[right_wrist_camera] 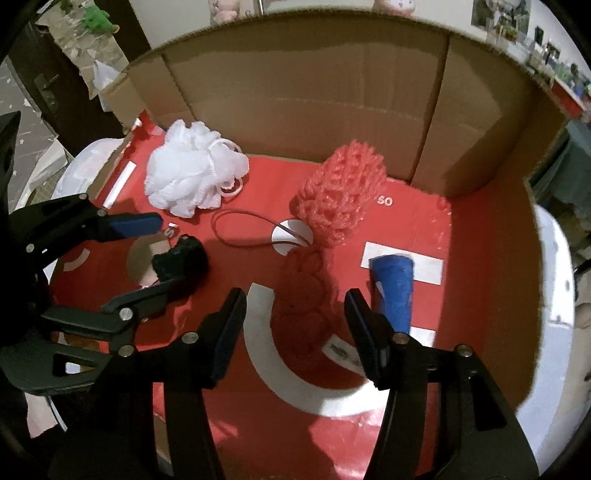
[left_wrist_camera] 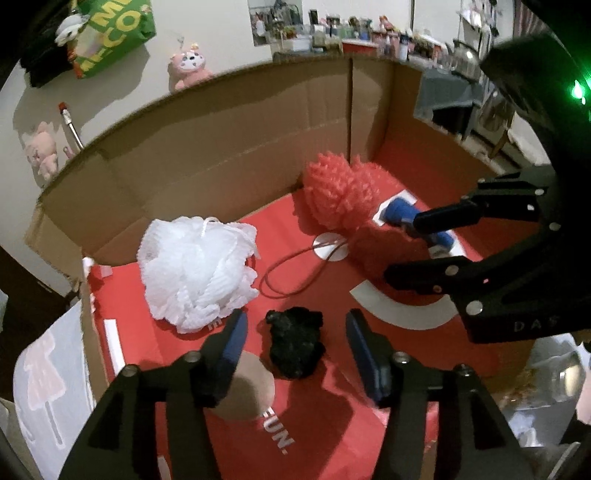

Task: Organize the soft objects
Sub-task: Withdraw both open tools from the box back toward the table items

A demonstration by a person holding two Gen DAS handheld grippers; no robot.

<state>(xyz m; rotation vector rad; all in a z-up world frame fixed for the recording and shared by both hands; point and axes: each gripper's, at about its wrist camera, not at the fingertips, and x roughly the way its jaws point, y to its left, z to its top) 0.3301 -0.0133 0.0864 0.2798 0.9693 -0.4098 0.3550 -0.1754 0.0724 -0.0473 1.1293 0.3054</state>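
Observation:
A small black fluffy piece lies on the red floor of a cardboard box. My left gripper is open around it, with gaps on both sides. A long coral-red chenille piece stretches from the back wall toward my right gripper. That gripper is open, and the piece's shadowed near end lies between its fingers without touching the pads. A blue cone-shaped piece lies just right of it. A white mesh puff sits at the back left.
A thin red cord loop lies on the floor between the puff and the chenille piece. Tall cardboard walls close the back and sides. Outside are pink plush toys, a green bag and a cluttered shelf.

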